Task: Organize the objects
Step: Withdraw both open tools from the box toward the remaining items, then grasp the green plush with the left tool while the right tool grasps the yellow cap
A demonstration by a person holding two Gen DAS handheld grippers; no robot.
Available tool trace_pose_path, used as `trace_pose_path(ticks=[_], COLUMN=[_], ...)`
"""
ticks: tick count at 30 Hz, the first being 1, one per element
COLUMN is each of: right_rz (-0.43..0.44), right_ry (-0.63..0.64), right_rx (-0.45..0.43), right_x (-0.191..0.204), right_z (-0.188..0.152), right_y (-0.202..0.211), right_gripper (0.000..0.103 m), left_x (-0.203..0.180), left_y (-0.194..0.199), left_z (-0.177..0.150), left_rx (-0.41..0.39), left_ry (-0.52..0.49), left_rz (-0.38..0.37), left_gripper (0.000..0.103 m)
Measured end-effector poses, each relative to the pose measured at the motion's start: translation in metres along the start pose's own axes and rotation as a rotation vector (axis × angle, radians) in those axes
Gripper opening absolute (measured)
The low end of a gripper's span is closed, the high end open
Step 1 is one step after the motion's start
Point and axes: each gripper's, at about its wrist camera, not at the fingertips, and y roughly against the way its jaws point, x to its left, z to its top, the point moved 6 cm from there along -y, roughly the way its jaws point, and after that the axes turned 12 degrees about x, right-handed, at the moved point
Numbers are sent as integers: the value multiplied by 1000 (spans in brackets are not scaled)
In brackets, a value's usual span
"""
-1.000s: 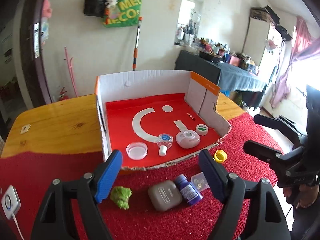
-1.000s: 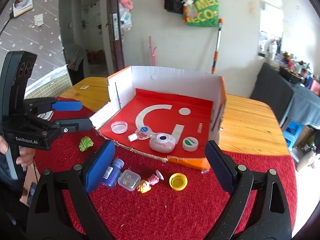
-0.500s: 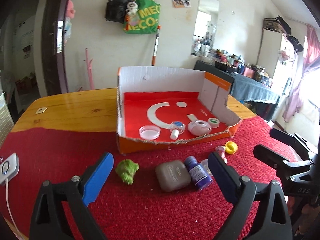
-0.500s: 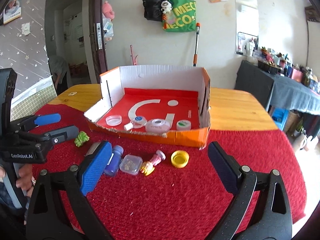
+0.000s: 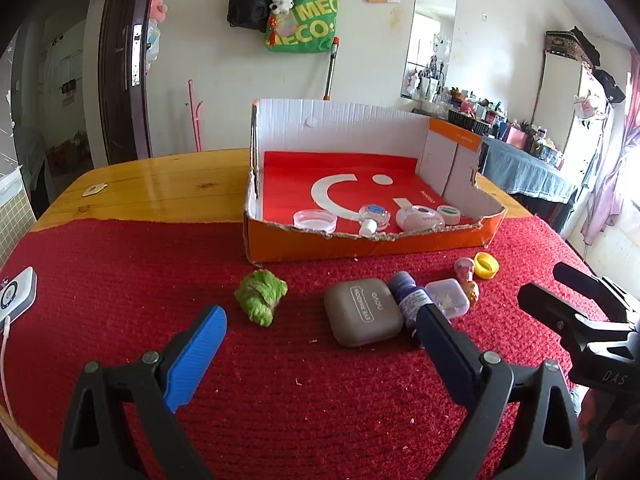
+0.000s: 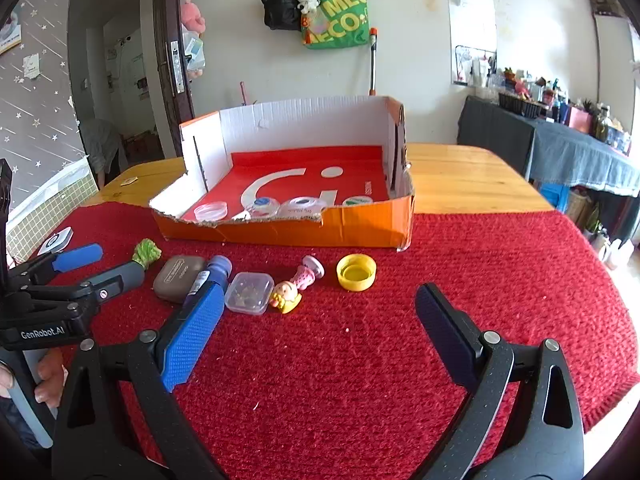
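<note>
An orange cardboard box (image 5: 360, 242) (image 6: 360, 224) with a red floor stands on the red mat and holds several small containers: a clear dish (image 5: 315, 219), a small bottle (image 5: 372, 218), a pink round case (image 5: 420, 218) and a green-lidded jar (image 5: 449, 213). On the mat before it lie a green lettuce toy (image 5: 260, 296) (image 6: 147, 251), a grey eye-shadow case (image 5: 362, 311) (image 6: 179, 272), a purple bottle (image 5: 408, 300) (image 6: 214, 272), a clear square box (image 5: 447, 297) (image 6: 249, 292), a small doll (image 6: 296, 286) and a yellow cap (image 5: 486, 265) (image 6: 356, 272). My left gripper (image 5: 320, 336) is open just short of the case. My right gripper (image 6: 320, 316) is open, with nothing between its fingers.
The mat covers the near half of a wooden table (image 5: 160, 188). A white device with a cable (image 5: 16, 298) lies at the mat's left edge. Each gripper shows in the other's view. A cluttered dark side table (image 6: 560, 148) stands to the right.
Both grippers have sunk toward the mat and tilted flatter, so the box is seen more from the side. The left gripper's jaws have spread wider.
</note>
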Motion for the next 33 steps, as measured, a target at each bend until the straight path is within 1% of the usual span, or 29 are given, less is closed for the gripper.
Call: trace_pose_path(ticks=[16,19,22,25,27,29,33], right_rz=[0,-4,-7,4,10,6,-27], right_ry=[-6,-4,-5,-17,-20,-19,-2], right_rx=[41,46,58,79,94,116,146], right_x=[-4,-6,-10,-17,-22,-27,-37], right_z=[-7,-5,-2,2,5,8,16], right_y=[-15,-17,-20,-24,-28,-32,-41], right_gripper=[98,98,98,98,98,98,98], left_x=[1,7,16,23,28,33,42], left_y=[-11,-12,-11,-12,-14,-16,-23], left_z=[-3,1,8,12,16,17,19], left_rx=[40,53,48,56,70,79,108], left_ry=[-6,-3,7,3,-8,-12,-10], left_rz=[4,1,8,15,31,45,53], left_gripper=[98,98,98,97,96,92,88])
